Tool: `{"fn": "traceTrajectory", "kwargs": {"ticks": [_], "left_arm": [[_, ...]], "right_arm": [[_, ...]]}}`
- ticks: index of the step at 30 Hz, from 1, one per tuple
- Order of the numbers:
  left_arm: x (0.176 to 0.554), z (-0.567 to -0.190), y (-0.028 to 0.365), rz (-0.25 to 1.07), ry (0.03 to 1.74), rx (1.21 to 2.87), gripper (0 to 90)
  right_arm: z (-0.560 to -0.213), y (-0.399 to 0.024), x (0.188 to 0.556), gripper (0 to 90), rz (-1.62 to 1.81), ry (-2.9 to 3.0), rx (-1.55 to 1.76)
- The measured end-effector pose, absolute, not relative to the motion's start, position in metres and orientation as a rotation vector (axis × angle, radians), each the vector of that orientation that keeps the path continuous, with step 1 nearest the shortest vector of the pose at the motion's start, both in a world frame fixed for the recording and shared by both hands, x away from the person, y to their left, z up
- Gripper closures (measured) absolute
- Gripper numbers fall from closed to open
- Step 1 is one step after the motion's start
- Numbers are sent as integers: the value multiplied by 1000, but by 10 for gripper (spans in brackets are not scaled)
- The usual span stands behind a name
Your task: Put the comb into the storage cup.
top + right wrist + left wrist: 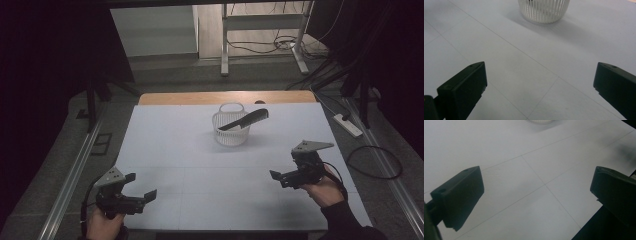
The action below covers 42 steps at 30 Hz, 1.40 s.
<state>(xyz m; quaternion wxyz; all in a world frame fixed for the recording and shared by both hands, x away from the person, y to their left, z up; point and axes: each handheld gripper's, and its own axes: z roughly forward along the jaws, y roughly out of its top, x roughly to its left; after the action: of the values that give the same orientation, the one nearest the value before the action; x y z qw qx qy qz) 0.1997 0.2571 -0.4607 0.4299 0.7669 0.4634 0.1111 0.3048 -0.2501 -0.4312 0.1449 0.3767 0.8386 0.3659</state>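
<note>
A white slatted basket (231,129) stands at the far middle of the white table (200,165). A black comb (244,120) lies tilted across its rim, one end sticking out to the right. My left gripper (140,187) hovers over the near left corner, open, with nothing between its jaws. My right gripper (285,167) is at the near right, also open and holding nothing. In the right gripper view the basket (544,10) is ahead past the two jaws. In the left gripper view the basket's base (539,121) peeks in at the top edge.
A wooden strip (225,97) runs along the table's far edge. Metal rails (75,170) flank both sides. A power strip (348,125) and cables (372,162) lie on the floor to the right. A metal frame (262,35) stands beyond the table.
</note>
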Motion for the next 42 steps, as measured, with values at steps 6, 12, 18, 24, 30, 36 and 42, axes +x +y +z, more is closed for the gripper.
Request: {"fn": "traceTrajectory", "kwargs": {"ticks": [6,12,18,24,30,36,42], "left_arm": [[200,-461,257,276,1156,1913,0],[200,-461,257,275,1155,1912,0],[200,-461,257,273,1155,1911,0],[200,-461,257,273,1154,1911,0],[200,-461,257,274,1154,1911,0],[200,-461,257,274,1154,1911,0],[200,-461,257,276,1154,1912,0]], "right_arm": [[-432,-256,298,0,1047,2408,1085],[-433,-263,292,0,1040,2399,1089],[-434,-271,285,0,1037,2381,1112],[-435,-280,277,0,1031,2366,1136],[-437,-288,271,0,1023,2353,1153],[-438,-295,267,0,1001,2343,1170],[-437,-303,261,0,991,2312,1195]]}}
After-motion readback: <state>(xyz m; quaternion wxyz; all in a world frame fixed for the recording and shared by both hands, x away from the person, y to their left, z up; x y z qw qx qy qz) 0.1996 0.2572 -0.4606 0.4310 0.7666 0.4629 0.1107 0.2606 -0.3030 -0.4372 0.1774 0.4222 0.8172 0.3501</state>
